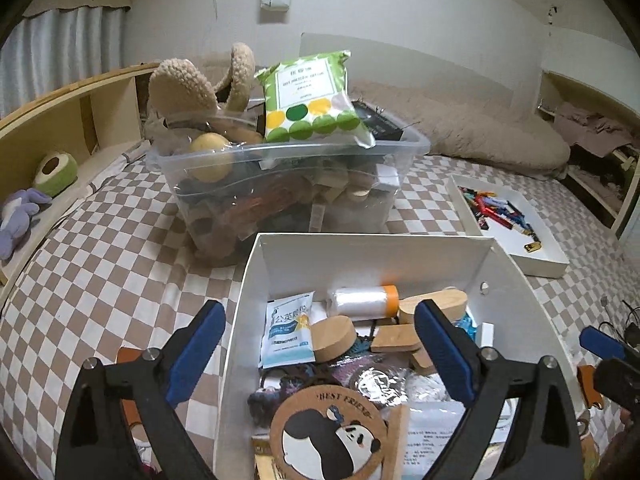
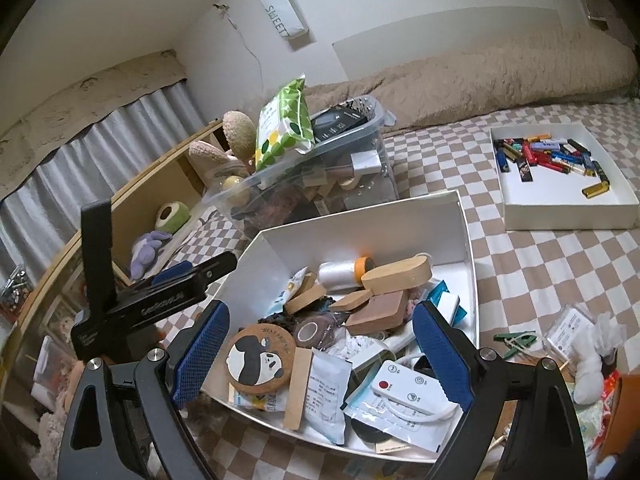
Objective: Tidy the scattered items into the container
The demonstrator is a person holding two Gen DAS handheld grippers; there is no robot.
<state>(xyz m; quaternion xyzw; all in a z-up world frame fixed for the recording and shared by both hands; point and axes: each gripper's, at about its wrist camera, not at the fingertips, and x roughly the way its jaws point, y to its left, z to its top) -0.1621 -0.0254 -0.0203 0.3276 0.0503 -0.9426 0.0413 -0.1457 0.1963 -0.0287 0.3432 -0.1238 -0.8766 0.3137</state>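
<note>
The white box [image 1: 360,248] sat on the checked bedspread [image 1: 100,264], crammed with oddments; the left gripper [image 1: 320,344] hung over its near end, jaws wide apart and empty, the panda coaster [image 1: 328,436] lying just below; the right gripper [image 2: 320,348] likewise gaped, holding nothing.

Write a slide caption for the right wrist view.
Open right gripper hovers over white box full of items, panda coaster included.

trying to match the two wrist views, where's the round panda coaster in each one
Left wrist view: the panda coaster lies at bottom centre, at the near end of the white box.
Right wrist view: the panda coaster lies left of centre, near the box's left wall.
Shared landmark: the orange-capped white roll further back in the box.
</note>
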